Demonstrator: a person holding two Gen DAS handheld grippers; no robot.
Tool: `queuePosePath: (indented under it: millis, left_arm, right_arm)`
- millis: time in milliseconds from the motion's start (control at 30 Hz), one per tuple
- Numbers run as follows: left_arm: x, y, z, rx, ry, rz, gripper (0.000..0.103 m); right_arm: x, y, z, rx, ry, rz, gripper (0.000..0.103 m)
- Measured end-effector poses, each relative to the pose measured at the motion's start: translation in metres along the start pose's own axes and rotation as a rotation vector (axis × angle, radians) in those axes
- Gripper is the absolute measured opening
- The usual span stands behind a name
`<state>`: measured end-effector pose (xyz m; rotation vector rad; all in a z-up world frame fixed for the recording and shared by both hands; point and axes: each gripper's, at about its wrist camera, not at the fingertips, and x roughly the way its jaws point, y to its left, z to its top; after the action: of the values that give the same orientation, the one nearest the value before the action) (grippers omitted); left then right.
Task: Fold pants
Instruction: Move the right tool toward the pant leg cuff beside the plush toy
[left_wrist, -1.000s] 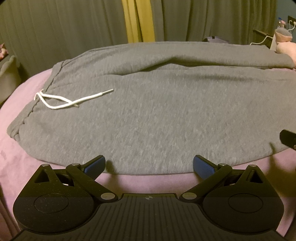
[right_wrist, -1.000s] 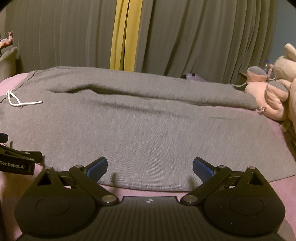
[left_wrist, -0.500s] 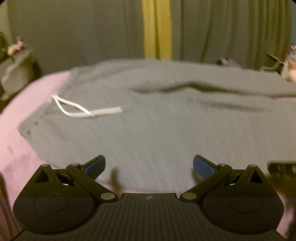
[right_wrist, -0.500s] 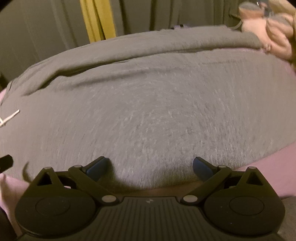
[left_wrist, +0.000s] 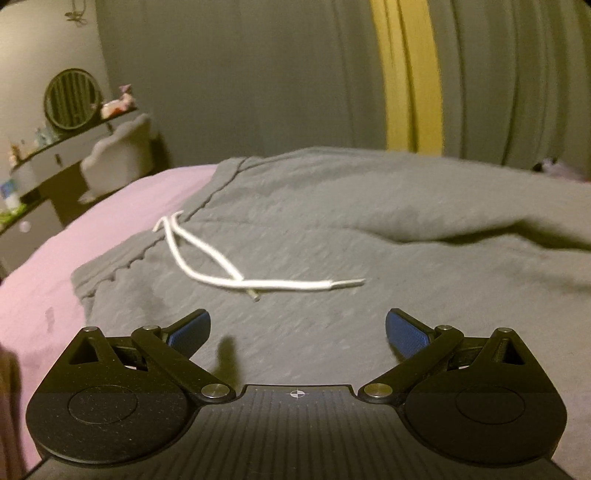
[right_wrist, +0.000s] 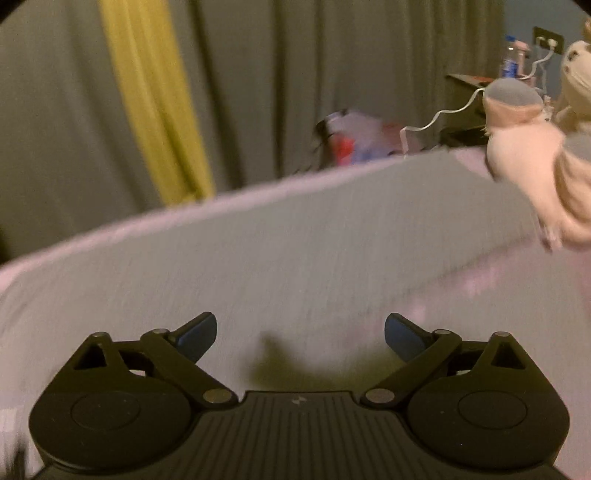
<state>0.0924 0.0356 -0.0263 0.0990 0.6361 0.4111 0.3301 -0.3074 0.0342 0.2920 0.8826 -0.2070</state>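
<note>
Grey sweatpants lie spread flat on a pink bedsheet. Their waistband is at the left, and a white drawstring lies loose on the cloth. My left gripper is open just above the fabric near the waistband, with nothing between its blue pads. In the blurred right wrist view, my right gripper hovers over the leg part of the pants near their right end. Its jaws are closing but still stand wide. Only flat cloth lies below them and nothing is pinched.
Grey curtains with a yellow strip hang behind the bed. A dressing table with a round mirror and a pale chair stand at the left. Pink plush toys sit at the bed's right end. A nightstand with cables stands behind them.
The left gripper has swung left toward the waistband, so the drawstring now lies straight ahead. The right gripper has moved fast to the right toward the leg end and the plush toys.
</note>
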Motion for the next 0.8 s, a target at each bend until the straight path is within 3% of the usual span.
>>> queuePosePath:
  millis: [33,133,267,333,400,500,667,767,800]
  left_arm:
    - [0.003,-0.001,-0.002,0.009,0.004,0.018,0.103]
    - [0.006,-0.007,-0.007,0.030,0.006,0.039,0.103]
    - [0.005,-0.019,-0.012,0.096,-0.041,0.074,0.103]
    - [0.004,-0.023,-0.014,0.109,-0.048,0.077,0.103]
    - [0.006,-0.023,-0.014,0.101,-0.048,0.074,0.103]
    - [0.008,-0.021,-0.014,0.073,-0.033,0.061,0.103]
    - [0.011,-0.011,-0.014,-0.008,-0.008,0.028,0.103]
    - [0.011,-0.009,-0.017,-0.042,-0.010,0.013,0.103]
    - [0.012,-0.009,-0.017,-0.047,-0.010,0.010,0.103]
  right_arm:
    - [0.023,-0.002,0.019,0.030,0.003,-0.030,0.068]
    - [0.082,-0.003,0.061,0.144,0.014,-0.093,0.039]
    - [0.140,0.004,0.086,0.217,0.050,-0.135,0.038]
    - [0.162,0.008,0.094,0.245,0.060,-0.146,0.043]
    - [0.181,0.006,0.098,0.268,0.083,-0.143,0.048]
    - [0.206,-0.002,0.101,0.292,0.136,-0.179,0.049]
    - [0.212,0.003,0.096,0.267,0.124,-0.227,0.052]
    - [0.210,0.008,0.091,0.184,0.100,-0.234,0.042]
    - [0.206,0.005,0.090,0.178,0.092,-0.228,0.025]
